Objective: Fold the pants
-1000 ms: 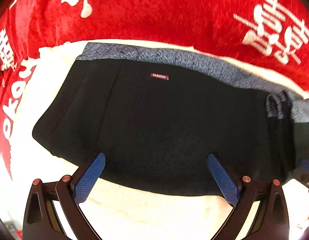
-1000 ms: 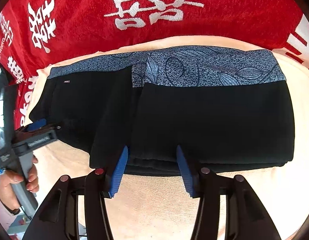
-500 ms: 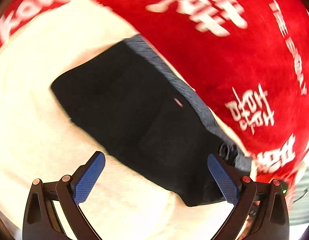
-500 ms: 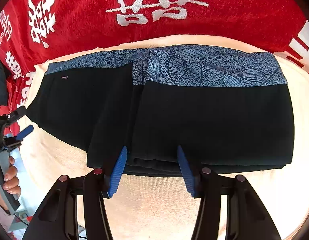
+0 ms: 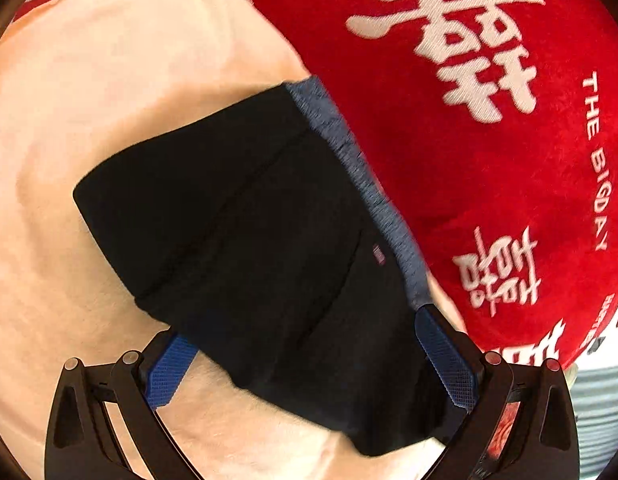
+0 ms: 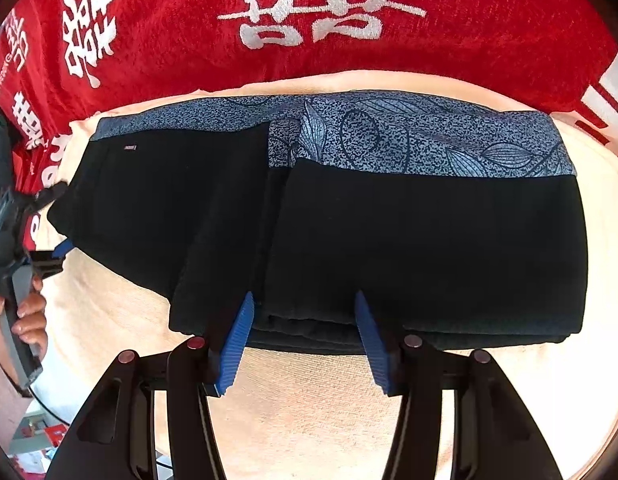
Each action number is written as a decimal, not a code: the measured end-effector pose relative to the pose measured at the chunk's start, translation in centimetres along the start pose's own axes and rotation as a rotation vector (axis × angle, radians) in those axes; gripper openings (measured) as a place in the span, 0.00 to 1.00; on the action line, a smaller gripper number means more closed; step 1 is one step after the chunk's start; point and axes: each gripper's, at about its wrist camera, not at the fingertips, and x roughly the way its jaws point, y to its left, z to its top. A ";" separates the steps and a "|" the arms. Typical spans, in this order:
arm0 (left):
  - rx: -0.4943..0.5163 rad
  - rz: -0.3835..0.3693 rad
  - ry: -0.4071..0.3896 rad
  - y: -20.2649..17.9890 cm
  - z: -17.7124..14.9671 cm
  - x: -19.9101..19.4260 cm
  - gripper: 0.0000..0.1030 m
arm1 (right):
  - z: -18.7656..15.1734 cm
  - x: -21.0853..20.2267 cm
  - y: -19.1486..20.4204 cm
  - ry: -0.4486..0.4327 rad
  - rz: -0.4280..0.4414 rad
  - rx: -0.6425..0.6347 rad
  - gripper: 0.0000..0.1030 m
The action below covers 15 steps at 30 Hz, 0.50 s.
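Cream towel [image 6: 309,420] under black pants [image 6: 429,240] — both grippers [image 5: 309,360] [image 6: 301,340] spread, gripping nothing.

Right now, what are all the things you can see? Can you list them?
pants: one, black with a blue patterned waistband, folded on the towel.
tag: one, small, reddish, on the pants near the waistband.
towel: one, cream, under the pants.
blanket: one, red with white characters, behind the towel.
left tool: one, black with blue pads, jaws wide open over a pants corner.
right tool: one, black with blue pads, jaws apart at the pants' near edge; grip unclear.
hand: one, holding the left tool's handle at the far left of the right view.
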 end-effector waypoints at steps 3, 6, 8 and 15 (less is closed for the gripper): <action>0.041 0.124 0.002 -1.1 0.0 1.2 0.96 | 0.0 0.1 0.2 0.000 -0.002 -0.008 0.55; 0.088 0.266 -0.035 -2.0 -0.2 1.4 0.59 | 0.3 -0.1 0.5 0.009 -0.014 -0.010 0.55; 0.123 0.321 -0.036 -2.0 -0.1 1.1 0.38 | 0.5 -1.0 1.0 0.004 -0.022 -0.016 0.55; 0.344 0.387 -0.088 -5.2 -1.4 -0.5 0.31 | 3.4 -4.8 4.2 -0.018 0.088 -0.062 0.55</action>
